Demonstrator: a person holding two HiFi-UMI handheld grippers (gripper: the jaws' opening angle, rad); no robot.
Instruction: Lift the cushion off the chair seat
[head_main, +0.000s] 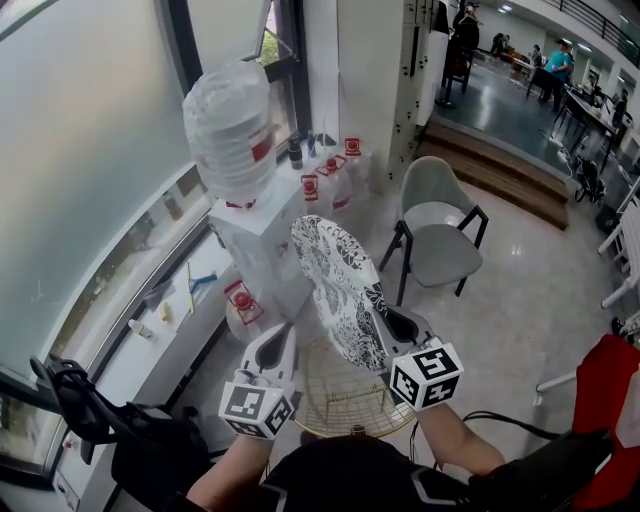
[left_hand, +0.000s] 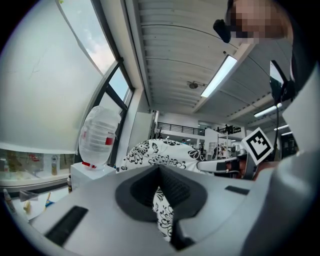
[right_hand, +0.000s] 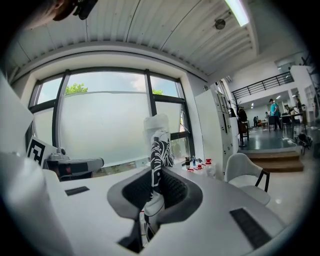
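1. The cushion (head_main: 340, 290), a black-and-white flowered round, hangs in the air above the wire chair seat (head_main: 345, 400). It stands tipped up on edge, not flat, and from where I stand none of it rests on the mesh.
2. The left gripper (head_main: 278, 345) is clamped on the cushion's rim over the left side of the seat. Its own view shows patterned fabric pinched between narrow jaws.
3. The right gripper (head_main: 398, 335) bites the opposite rim over the right side of the seat, with the cloth squeezed thin between its pads.
4. Why two grips? I'd guess a soft pad taken by one edge would fold and drag, while opposite holds keep it spread and steady.
5. The upper rim leans away from the person, toward the water dispenser (head_main: 255, 235) just beyond the seat, so that side wants watching.
6. A grey chair (head_main: 440, 225) sits well apart, to the right of the seat.
7. To my eye the lift is essentially made.
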